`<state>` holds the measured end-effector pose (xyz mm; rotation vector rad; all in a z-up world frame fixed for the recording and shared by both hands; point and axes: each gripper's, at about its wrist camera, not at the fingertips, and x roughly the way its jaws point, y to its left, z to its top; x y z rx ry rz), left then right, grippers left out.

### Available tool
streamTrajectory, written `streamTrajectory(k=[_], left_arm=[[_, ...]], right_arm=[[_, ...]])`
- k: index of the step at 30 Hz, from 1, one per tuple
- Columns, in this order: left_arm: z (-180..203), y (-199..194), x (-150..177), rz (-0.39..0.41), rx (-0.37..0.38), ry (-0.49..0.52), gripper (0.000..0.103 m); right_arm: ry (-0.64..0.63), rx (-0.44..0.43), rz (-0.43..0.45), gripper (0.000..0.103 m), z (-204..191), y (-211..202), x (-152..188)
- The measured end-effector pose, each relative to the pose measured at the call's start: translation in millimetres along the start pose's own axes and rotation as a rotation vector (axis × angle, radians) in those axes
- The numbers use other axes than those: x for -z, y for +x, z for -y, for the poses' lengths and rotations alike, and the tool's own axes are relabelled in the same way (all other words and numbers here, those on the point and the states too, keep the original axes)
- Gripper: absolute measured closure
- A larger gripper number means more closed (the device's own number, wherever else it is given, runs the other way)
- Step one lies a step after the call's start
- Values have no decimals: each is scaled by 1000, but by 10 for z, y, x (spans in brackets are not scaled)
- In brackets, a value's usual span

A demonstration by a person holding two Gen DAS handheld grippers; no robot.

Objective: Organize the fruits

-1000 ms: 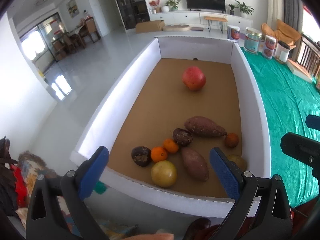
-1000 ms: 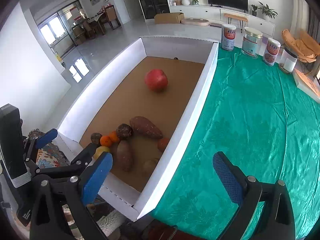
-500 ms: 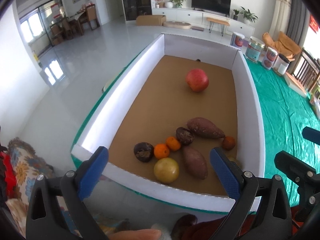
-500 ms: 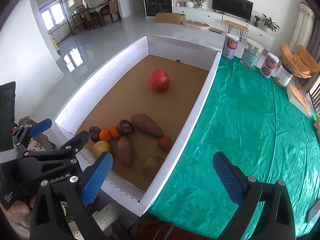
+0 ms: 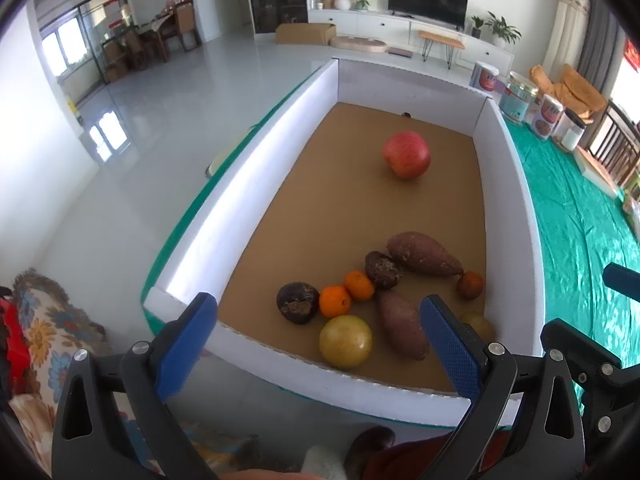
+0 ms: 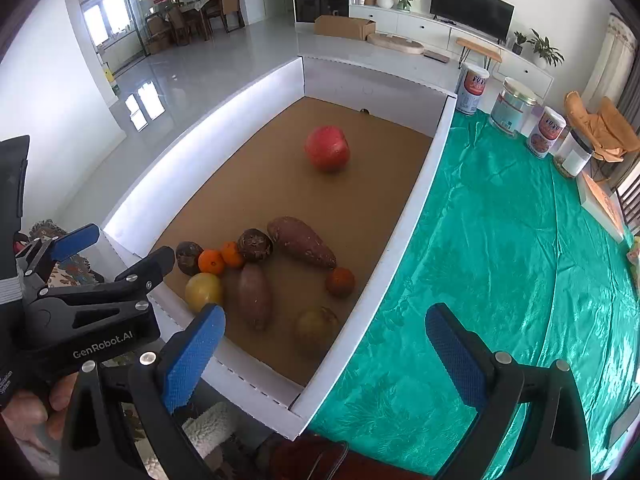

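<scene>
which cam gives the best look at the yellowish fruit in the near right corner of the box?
Right wrist. There the dull yellowish fruit lies fully exposed on the cardboard floor by the box wall. In the left wrist view the left gripper finger hides most of it; only a sliver shows.

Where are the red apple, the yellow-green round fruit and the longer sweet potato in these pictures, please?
red apple [image 5: 407, 155], left wrist view, middle of its red skin.
yellow-green round fruit [image 5: 346, 341], left wrist view, centre of its top.
longer sweet potato [image 6: 301, 241], right wrist view, middle of its body.
</scene>
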<state>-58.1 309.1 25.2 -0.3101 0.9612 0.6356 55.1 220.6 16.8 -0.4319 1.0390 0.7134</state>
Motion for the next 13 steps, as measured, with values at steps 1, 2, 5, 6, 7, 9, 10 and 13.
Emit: streamTrajectory(k=[1, 2, 5, 6, 7, 9, 10, 13], left_arm=[[-1, 1, 1, 1, 1, 1, 1], [2, -2, -2, 1, 4, 2, 1], [10, -6, -18, 4, 18, 5, 1], [10, -7, -23, 2, 25, 3, 1], [6, -4, -28, -1, 35, -2, 1], [-9, 9, -33, -6, 57, -15, 1], [-19, 10, -29, -4, 62, -21, 1], [-41, 3, -26, 3, 49, -29, 1]], right_arm=[[0, 3, 2, 3, 0, 0, -2], [1, 6, 4, 3, 7, -1, -6], [7, 9, 5, 3, 24, 3, -12], [10, 9, 5, 3, 30, -1, -17], [12, 9, 6, 3, 34, -2, -19], [13, 9, 5, 3, 31, 0, -20], [11, 9, 5, 3, 32, -1, -20], [8, 7, 3, 3, 20, 6, -21]])
